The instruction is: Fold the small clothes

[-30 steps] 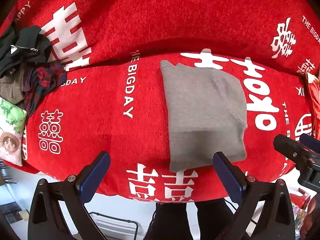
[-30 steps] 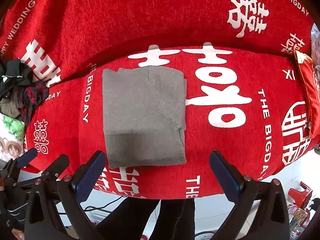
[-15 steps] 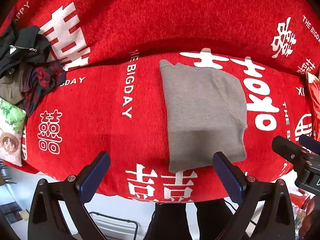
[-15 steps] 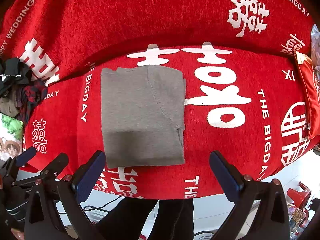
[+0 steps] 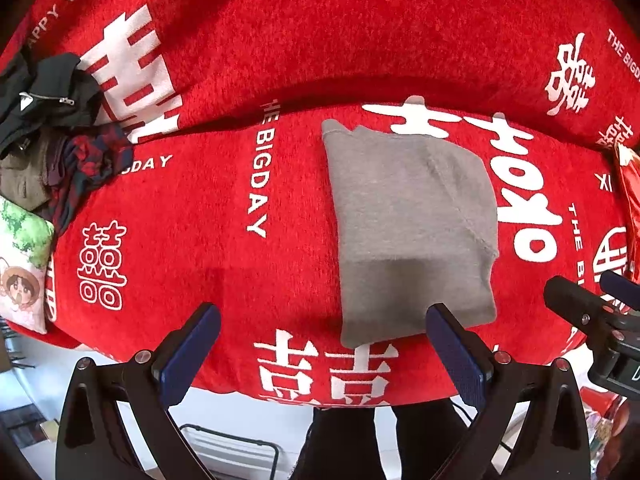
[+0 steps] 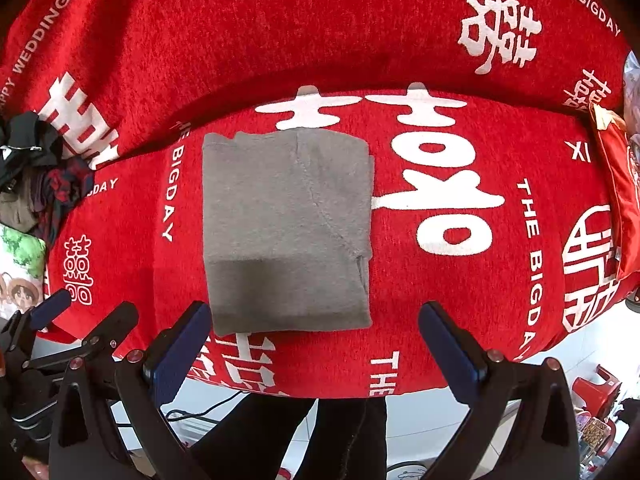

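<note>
Jaws spread, grey garment (image 6: 286, 228) ahead

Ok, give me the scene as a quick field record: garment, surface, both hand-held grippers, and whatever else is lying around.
garment: grey garment, folded into a flat rectangle
surface: red blanket with white lettering
left hand-held gripper: open, holding nothing, short of the garment's near edge
right hand-held gripper: open, holding nothing, short of the same edge
unfolded pile: dark clothes, far left
cushion: printed, left edge

We are seeing a folded garment (image 6: 286, 228) lying on the blanket (image 6: 460, 312), a clothes pile (image 5: 52, 136) sitting far left.
</note>
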The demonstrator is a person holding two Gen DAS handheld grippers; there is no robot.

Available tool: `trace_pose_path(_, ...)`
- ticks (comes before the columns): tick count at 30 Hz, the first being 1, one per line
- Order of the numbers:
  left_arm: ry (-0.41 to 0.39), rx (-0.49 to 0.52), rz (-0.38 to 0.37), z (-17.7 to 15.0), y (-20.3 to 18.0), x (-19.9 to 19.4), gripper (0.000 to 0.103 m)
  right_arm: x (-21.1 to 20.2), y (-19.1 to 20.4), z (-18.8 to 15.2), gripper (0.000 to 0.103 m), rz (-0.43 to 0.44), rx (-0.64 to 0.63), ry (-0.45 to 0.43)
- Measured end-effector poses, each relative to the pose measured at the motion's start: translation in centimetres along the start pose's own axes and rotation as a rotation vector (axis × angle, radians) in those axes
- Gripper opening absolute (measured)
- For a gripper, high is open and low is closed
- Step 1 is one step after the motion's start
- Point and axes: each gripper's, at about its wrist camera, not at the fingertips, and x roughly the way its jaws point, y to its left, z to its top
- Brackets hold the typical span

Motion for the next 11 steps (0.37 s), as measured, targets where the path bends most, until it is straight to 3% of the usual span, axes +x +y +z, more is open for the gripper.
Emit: trace_pose_path(11, -0.008, -0.011, -0.02, 0.65, 0.34, 0.1, 0.102, 0.03, 0.62, 0.24, 0.103, -0.001, -0.011, 0.0)
